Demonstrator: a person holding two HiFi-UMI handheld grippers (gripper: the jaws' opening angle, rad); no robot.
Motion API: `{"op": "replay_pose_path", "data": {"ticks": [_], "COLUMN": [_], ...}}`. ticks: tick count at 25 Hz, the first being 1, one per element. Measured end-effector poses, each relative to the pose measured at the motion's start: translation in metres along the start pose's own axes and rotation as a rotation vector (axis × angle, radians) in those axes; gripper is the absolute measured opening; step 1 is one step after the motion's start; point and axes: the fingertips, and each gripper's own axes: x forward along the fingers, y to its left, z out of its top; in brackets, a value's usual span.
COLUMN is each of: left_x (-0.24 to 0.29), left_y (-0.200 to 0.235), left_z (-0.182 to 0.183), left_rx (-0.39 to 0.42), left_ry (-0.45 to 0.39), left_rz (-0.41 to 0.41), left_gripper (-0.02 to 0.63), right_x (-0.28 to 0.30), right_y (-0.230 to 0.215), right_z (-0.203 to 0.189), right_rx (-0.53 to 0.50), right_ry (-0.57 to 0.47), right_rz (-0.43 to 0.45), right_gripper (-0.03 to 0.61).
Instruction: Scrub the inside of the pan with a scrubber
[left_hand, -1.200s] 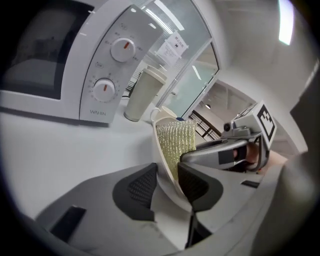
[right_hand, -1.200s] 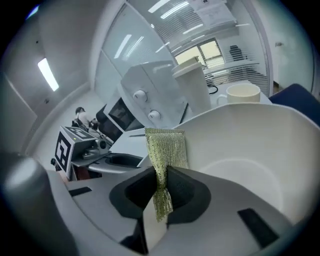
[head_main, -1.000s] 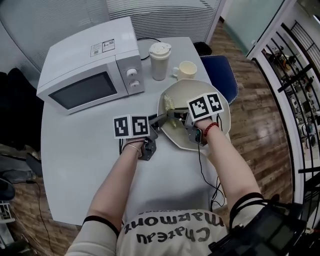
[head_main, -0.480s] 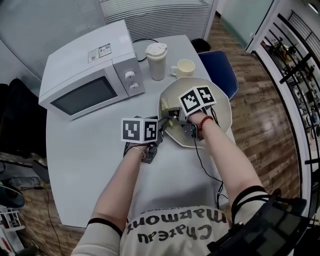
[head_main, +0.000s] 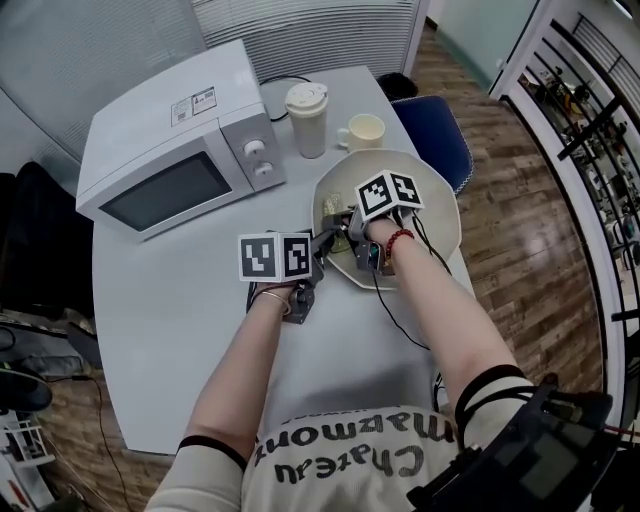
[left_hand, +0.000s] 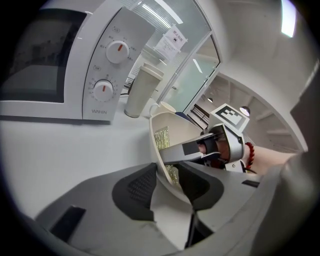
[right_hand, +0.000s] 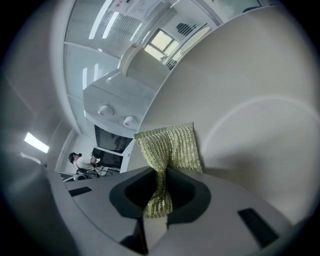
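Scrubbing step looked under way. L gripper (left_hand: 167, 176) jaws, just closing, clamped the pan (head_main: 436, 214) rim at approx. its 8 o'clock. R gripper (right_hand: 160, 186) jaws pinched the gold scrubber (right_hand: 170, 146) against the inner wall, near 9 o'clock. Next, prob.: firm strokes across the inside, rim held steady.

Scrubber (head_main: 331, 207) largely behind the right gripper (head_main: 343, 223) in head view
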Motion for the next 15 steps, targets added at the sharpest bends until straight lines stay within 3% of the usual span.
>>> {"op": "replay_pose_path", "data": {"ticks": [3,15], "left_x": [0.000,-0.001], "left_y": [0.000,0.003], "left_z": [-0.001,0.000], "left_rx": [0.009,-0.018], "left_ry": [-0.004,-0.040], "left_rz": [-0.001,0.009], "left_gripper": [0.164,0.167], "right_x": [-0.001,-0.047], "right_y": [-0.022,-0.070], "right_z": [-0.005,-0.036], "right_rx": [-0.024,-0.265], "right_ry": [0.014,0.289], "right_rz": [-0.110,-0.482], "right_gripper": [0.056,0.054]}}
